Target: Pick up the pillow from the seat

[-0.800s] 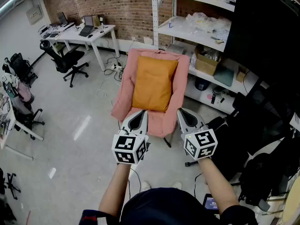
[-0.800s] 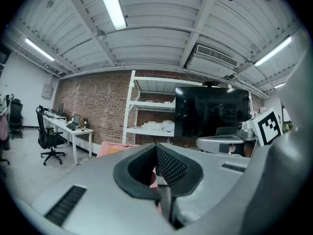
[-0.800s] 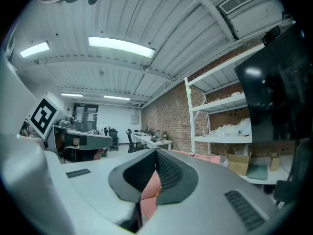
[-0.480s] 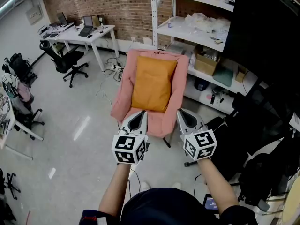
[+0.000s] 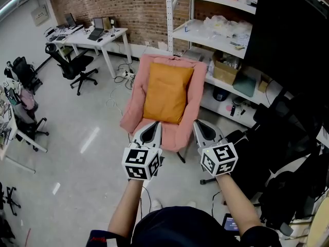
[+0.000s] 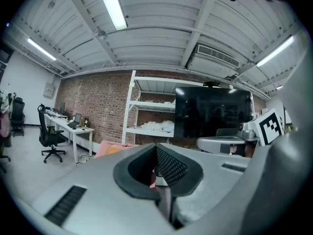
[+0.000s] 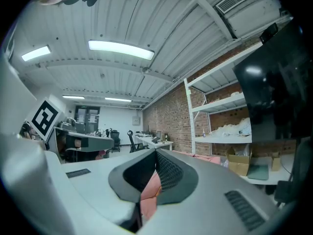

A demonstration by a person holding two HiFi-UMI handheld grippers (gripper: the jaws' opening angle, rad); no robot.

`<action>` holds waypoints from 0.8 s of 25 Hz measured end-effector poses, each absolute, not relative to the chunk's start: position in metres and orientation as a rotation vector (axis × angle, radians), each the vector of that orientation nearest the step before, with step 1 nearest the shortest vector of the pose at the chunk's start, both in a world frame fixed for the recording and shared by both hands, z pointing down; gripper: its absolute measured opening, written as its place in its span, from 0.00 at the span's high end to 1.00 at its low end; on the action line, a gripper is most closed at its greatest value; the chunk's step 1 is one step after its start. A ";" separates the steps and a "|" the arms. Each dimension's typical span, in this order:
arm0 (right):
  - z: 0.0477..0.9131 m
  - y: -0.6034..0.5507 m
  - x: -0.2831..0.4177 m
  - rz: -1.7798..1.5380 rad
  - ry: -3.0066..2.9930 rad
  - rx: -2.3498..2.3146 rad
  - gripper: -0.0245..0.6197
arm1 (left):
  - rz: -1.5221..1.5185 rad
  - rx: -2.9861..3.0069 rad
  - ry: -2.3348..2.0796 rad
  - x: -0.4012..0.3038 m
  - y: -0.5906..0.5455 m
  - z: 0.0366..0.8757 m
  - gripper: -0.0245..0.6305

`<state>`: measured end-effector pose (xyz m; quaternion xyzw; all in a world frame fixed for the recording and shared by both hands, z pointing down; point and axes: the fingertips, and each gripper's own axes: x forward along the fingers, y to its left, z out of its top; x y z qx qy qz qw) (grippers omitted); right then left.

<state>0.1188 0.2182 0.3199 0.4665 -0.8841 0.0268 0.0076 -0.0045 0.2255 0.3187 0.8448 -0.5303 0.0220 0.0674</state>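
Observation:
An orange pillow [image 5: 164,92] leans against the back of a pink padded seat [image 5: 194,109] in the middle of the head view. Both grippers are held side by side just short of the seat's front edge. My left gripper [image 5: 152,128] has its jaws shut with nothing in them, and so does my right gripper [image 5: 201,127]. In the left gripper view the shut tips [image 6: 156,147] point toward the shelving, with the seat [image 6: 104,146] and a sliver of the pillow [image 6: 113,151] low at left. Past its own shut tips [image 7: 156,152], the right gripper view shows pink fabric [image 7: 149,187].
White shelving [image 5: 216,32] with boxes stands right behind the seat. A large black panel [image 5: 293,45] and dark bags [image 5: 288,179] fill the right side. A white desk [image 5: 97,37], a black office chair [image 5: 72,66] and floor cables [image 5: 121,76] lie to the left.

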 end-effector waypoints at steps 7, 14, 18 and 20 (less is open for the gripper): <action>0.323 0.216 0.149 0.090 -2.777 1.425 0.94 | 0.067 2.527 -1.614 0.030 0.228 0.322 0.96; 0.335 0.218 0.178 0.097 -2.803 1.349 0.94 | 0.063 2.483 -1.657 0.060 0.237 0.333 0.96; 0.342 0.218 0.192 0.109 -2.810 1.313 0.94 | 0.093 2.468 -1.657 0.080 0.242 0.344 0.96; 0.344 0.216 0.195 0.121 -2.820 1.303 0.94 | 0.113 2.466 -1.661 0.086 0.243 0.345 0.96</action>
